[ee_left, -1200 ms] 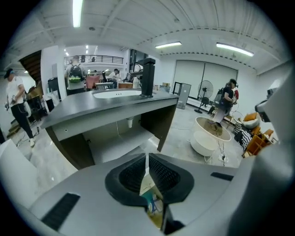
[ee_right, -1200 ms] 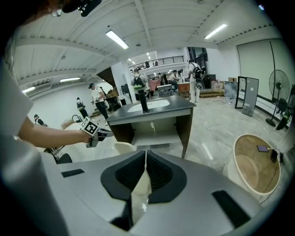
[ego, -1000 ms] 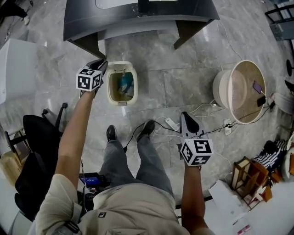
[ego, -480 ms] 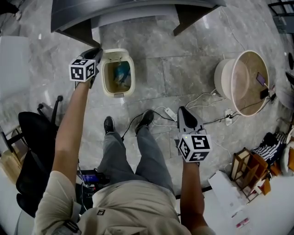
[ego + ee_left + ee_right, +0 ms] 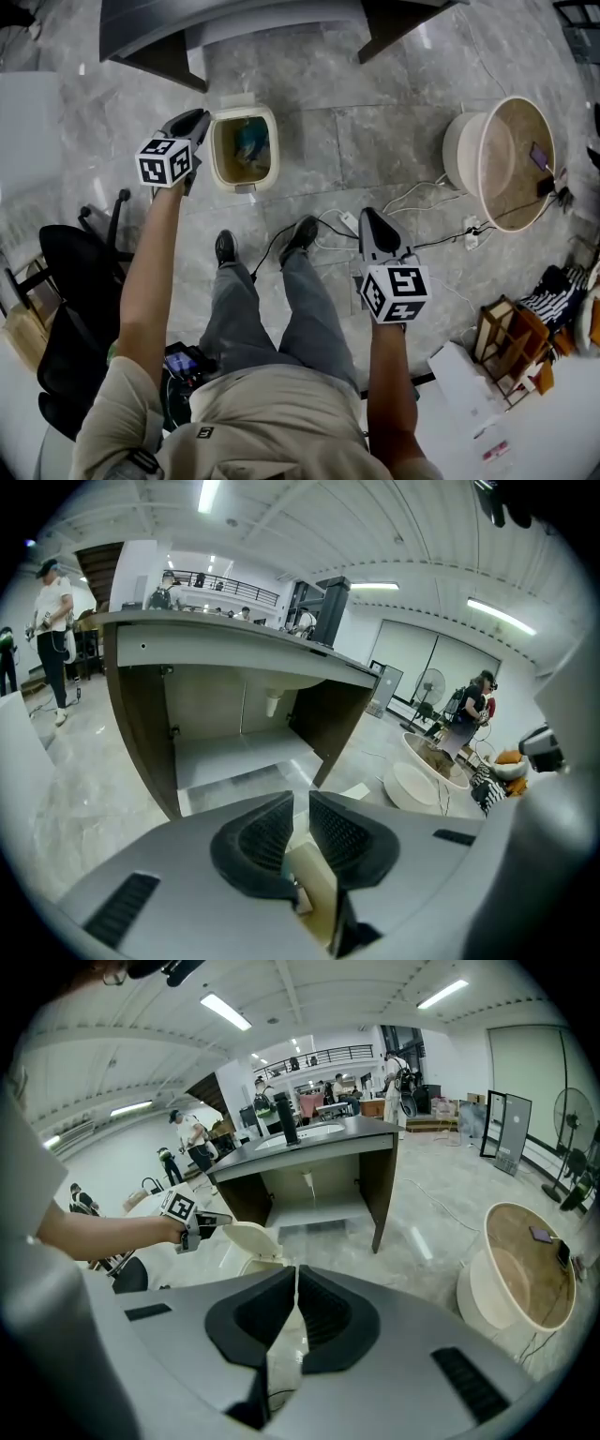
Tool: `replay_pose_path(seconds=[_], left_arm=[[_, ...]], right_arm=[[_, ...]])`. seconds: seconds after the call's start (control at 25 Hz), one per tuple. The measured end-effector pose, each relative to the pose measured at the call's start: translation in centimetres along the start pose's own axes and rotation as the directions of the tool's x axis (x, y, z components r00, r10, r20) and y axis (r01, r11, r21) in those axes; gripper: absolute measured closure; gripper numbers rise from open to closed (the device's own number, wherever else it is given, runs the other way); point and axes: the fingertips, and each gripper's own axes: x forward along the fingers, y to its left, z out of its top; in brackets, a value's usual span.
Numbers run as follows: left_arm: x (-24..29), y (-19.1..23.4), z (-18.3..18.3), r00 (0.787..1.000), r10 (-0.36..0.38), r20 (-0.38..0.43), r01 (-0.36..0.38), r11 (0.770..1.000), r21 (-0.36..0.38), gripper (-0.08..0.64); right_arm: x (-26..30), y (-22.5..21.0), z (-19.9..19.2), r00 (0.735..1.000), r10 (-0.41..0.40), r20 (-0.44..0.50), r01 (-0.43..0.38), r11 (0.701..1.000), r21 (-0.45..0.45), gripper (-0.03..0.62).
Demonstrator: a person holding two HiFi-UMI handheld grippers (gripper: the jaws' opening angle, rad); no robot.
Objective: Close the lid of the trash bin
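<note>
The cream trash bin (image 5: 219,159) stands open on the grey floor, with blue rubbish inside. Its lid (image 5: 246,1239) stands upright at the back, towards the desk. My left gripper (image 5: 200,116) is at the bin's rear left corner, level with the lid, with its jaws together. In the left gripper view the gripper (image 5: 300,803) shows a thin gap, and the cream lid edge (image 5: 314,892) appears low in that gap. I cannot tell whether they touch. The right gripper view shows the left gripper (image 5: 220,1221) at the lid's left edge. My right gripper (image 5: 370,217) hangs shut and empty above the floor to the bin's right.
A dark desk (image 5: 234,23) rises just behind the bin. A round cream tub (image 5: 502,169) stands at the right. A power strip with cables (image 5: 349,225) lies by the person's feet (image 5: 302,234). A black chair (image 5: 70,272) is at the left, with boxes (image 5: 506,356) at the lower right.
The head view has shifted, so the bin sits a little higher in the frame. My left gripper keeps its place at the bin's rear left corner. The right gripper has barely moved.
</note>
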Motion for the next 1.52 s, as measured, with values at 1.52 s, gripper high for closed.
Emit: replay_pose_path(seconds=[1.52], left_arm=[[3.6, -6.0, -24.2, 0.91, -0.122, -0.396, 0.101, 0.992, -0.074, 0.537]], right_arm=[[3.0, -0.1, -7.5, 0.996, 0.022, -0.09, -0.021, 1.0, 0.007, 0.566]])
